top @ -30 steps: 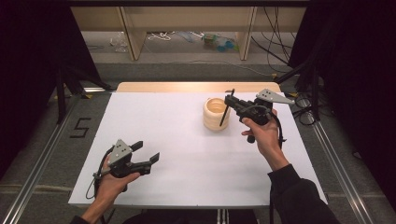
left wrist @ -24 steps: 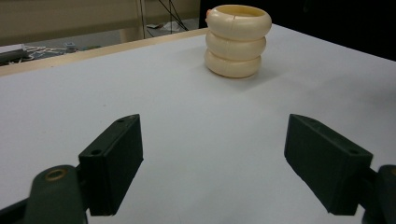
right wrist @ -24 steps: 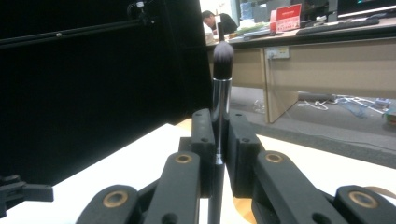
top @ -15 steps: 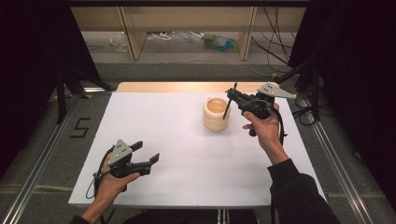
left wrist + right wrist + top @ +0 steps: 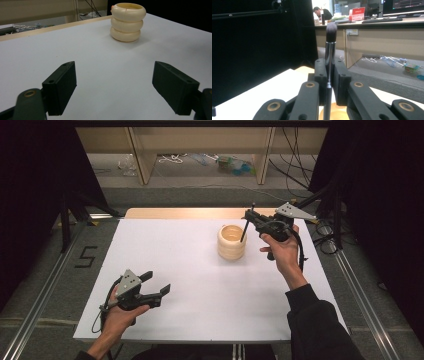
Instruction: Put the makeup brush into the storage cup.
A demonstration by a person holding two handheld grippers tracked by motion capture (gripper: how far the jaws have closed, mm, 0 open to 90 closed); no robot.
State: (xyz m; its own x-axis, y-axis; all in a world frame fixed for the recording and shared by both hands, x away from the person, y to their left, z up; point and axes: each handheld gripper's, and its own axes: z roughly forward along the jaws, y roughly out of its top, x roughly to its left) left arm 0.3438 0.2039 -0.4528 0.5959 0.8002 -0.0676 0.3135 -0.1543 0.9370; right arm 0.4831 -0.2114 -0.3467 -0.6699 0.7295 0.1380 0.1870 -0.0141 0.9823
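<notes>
Right gripper view: right gripper (image 5: 329, 82) clamps a brush (image 5: 330, 53), seemingly above the cup (image 5: 232, 242); left gripper (image 5: 122, 87) gapes.

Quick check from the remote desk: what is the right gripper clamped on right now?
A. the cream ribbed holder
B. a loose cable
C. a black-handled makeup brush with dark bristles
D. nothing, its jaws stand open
C: in the right gripper view the right gripper has its jaws shut on the black-handled makeup brush with dark bristles, bristles up, its lower end over the cream ribbed ring-stack holder.
</notes>
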